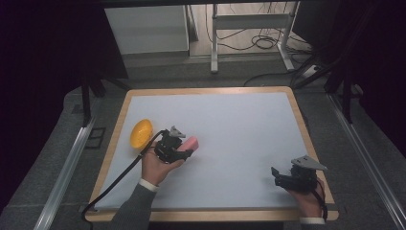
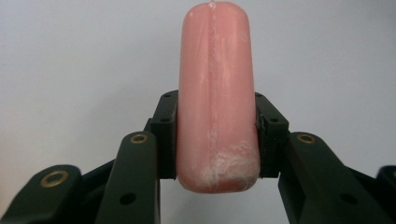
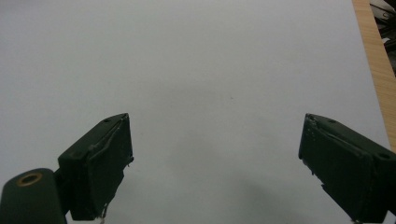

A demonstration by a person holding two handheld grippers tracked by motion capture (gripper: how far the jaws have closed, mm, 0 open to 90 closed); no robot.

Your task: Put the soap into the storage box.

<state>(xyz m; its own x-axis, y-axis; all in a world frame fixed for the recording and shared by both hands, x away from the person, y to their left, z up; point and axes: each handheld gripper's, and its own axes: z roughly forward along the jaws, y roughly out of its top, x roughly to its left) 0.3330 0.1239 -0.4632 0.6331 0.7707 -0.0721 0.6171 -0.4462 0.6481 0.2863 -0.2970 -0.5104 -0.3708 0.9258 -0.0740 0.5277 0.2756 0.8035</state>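
Pink sausage (image 2: 215, 107) clamped between the black jaws of the left gripper (image 1: 184, 152), held by its lower half, rounded tip pointing away toward 12 o'clock in the left gripper view, whitish scuffing near the gripped end. In the high view, sits left of centre over the white table (image 1: 239, 124). Yellow bowl (image 1: 141, 132) just beside, at about 10 o'clock from the sausage, near the table's left edge. Right gripper (image 3: 215, 163) well apart at 4 o'clock, jaws spread wide, holding nothing, above bare white surface.
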